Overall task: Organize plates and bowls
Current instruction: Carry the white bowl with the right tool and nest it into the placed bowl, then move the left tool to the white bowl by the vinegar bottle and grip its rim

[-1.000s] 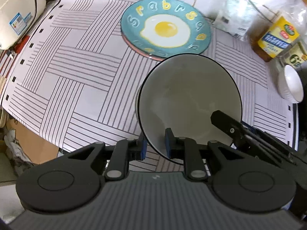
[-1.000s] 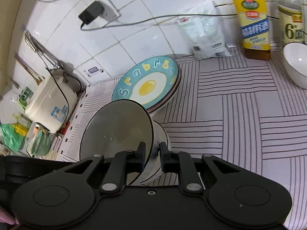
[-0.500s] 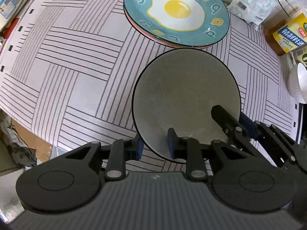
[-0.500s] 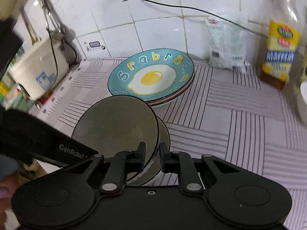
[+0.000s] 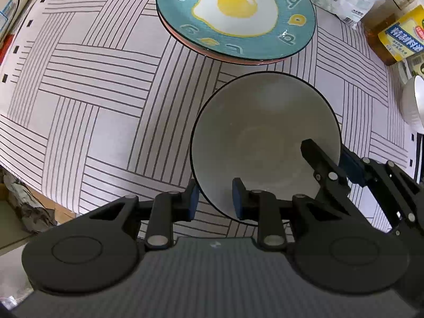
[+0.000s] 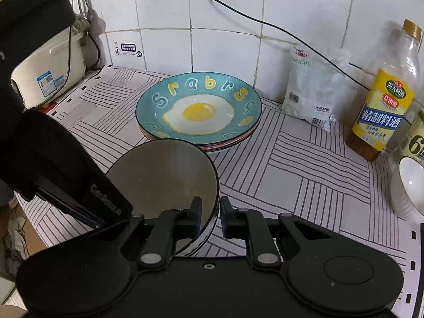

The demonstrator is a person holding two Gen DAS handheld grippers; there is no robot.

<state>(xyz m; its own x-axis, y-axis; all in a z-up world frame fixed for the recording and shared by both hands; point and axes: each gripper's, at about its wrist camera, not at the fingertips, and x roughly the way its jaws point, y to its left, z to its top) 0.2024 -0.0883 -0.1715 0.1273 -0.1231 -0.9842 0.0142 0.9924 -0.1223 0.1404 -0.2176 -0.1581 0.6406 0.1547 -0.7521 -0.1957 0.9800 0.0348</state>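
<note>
Your left hand-held gripper [image 5: 214, 198] is now opening around the bowl [image 5: 265, 143] rim; your right hand-held gripper [image 6: 210, 216] is pinching it; the bowl is empty, at 6 o'clock from the plate [image 5: 235, 16].

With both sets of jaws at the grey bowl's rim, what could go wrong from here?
1. The left gripper has its jaws opening around the grey bowl's rim; if the bowl is not fully seated on the striped mat, it may tip.
2. The right gripper is clamped on the opposite rim; pulling away unreleased would drag the bowl.
3. The egg-print plate sits close behind, so a shove could knock it.
</note>
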